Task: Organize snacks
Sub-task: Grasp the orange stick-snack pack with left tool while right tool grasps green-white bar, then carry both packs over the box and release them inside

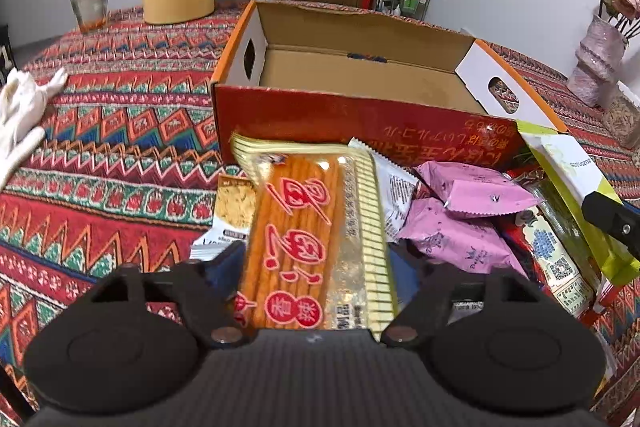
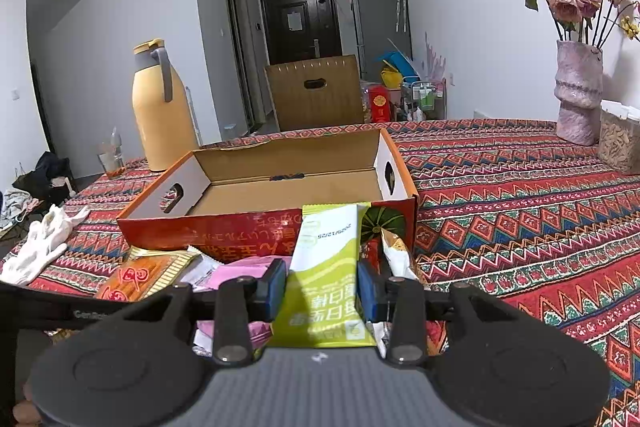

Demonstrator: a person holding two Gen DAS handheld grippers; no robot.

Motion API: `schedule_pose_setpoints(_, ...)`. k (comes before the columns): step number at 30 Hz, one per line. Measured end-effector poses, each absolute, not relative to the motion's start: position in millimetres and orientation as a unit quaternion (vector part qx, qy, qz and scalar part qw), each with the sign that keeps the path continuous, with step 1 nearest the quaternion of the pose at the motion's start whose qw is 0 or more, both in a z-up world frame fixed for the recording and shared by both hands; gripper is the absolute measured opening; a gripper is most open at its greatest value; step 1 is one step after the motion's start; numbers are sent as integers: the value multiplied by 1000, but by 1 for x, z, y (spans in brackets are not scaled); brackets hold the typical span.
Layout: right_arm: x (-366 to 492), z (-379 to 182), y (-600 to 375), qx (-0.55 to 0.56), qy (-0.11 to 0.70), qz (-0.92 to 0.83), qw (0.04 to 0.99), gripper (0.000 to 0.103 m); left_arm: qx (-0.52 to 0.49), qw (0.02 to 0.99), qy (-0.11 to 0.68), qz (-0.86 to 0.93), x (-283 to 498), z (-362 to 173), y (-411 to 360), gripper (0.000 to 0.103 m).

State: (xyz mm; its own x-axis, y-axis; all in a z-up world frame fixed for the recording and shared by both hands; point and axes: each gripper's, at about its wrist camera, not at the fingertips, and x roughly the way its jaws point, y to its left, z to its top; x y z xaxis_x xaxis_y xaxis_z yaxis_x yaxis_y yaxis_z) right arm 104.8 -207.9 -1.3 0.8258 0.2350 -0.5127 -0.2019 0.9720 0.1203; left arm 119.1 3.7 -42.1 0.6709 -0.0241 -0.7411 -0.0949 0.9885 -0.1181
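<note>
The left gripper (image 1: 316, 259) clamps the orange pack (image 1: 296, 251) at lower centre, before the box (image 1: 360, 115). The right gripper (image 2: 322, 291) pinches the green pack (image 2: 324, 287), bottom centre. Both look light, crinkly and slippery; grip mid-body, gently.

We see both grippers, left gripper (image 1: 316, 267) and right gripper (image 2: 322, 287): matte black, round discs, silver screws, blue-padded jaws.

Even indoor light, sharp (edges prob. fisheye-warped).
</note>
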Motion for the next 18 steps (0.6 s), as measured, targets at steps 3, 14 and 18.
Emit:
schedule_pose_setpoints(3, 104, -2, -209, 33, 272, 115, 955, 37, -87, 911, 403, 15, 117, -42, 9, 61)
schedule_pose_setpoints(14, 98, 3, -212, 38, 262, 118, 957, 37, -97, 920, 381, 14, 103, -29, 16, 37)
schedule_pose_setpoints(18, 96, 7, -212, 38, 255, 120, 959, 37, -95, 926, 365, 15, 97, -19, 17, 36)
